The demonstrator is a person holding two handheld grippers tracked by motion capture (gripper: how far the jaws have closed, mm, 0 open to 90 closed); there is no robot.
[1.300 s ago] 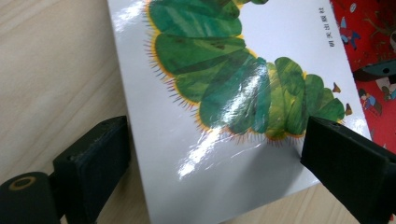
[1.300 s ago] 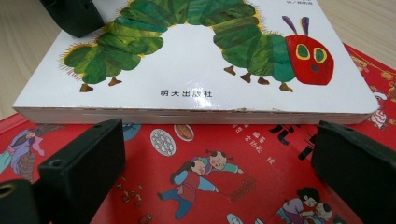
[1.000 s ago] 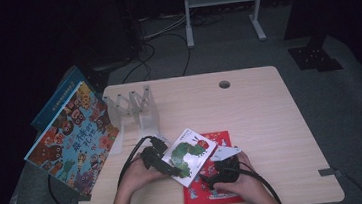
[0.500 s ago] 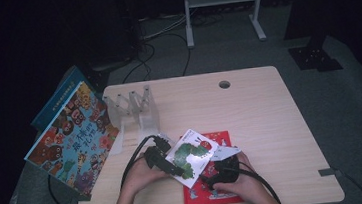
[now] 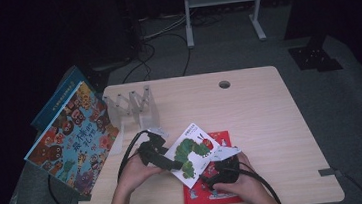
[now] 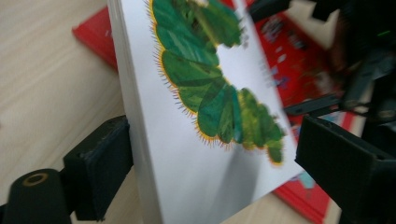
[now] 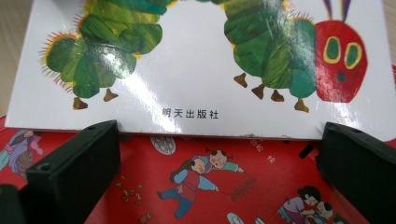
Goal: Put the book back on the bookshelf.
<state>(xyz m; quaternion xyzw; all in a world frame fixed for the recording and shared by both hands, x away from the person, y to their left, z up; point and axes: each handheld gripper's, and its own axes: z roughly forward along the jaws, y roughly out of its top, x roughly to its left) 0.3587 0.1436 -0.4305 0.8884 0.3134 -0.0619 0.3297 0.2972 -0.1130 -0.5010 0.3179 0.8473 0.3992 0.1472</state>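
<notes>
Since the earlier frame your left gripper [image 5: 167, 162] has lifted its edge of the caterpillar book [image 5: 194, 151], and its jaws have just been closing with the book's edge between them. In the left gripper view, one jaw sits against the book's page edge while the other stands off the cover at the right, so the jaws are set wide and I cannot tell whether they press on it yet.

Taking the red book [image 5: 218, 189] as your landmark: the caterpillar book lies across its upper left part, tilted, with the side toward your left hand [image 5: 136, 173] raised off the table [image 5: 270, 113]. In the right gripper view, the caterpillar book's [image 7: 201, 70] lower edge crosses above the red book's [image 7: 224, 186] cover.

Your right gripper [image 5: 222, 172] rests over the red book, just beside the caterpillar book's lower corner. Its jaws stand wide apart with nothing between them; the caterpillar book's edge lies just beyond their tips.

Up and to the left of the red book stands a clear rack [image 5: 132, 106] on the table. Further left of it, a large picture book [image 5: 72, 140] hangs over the table's left edge, with a blue book [image 5: 53, 101] behind it.
</notes>
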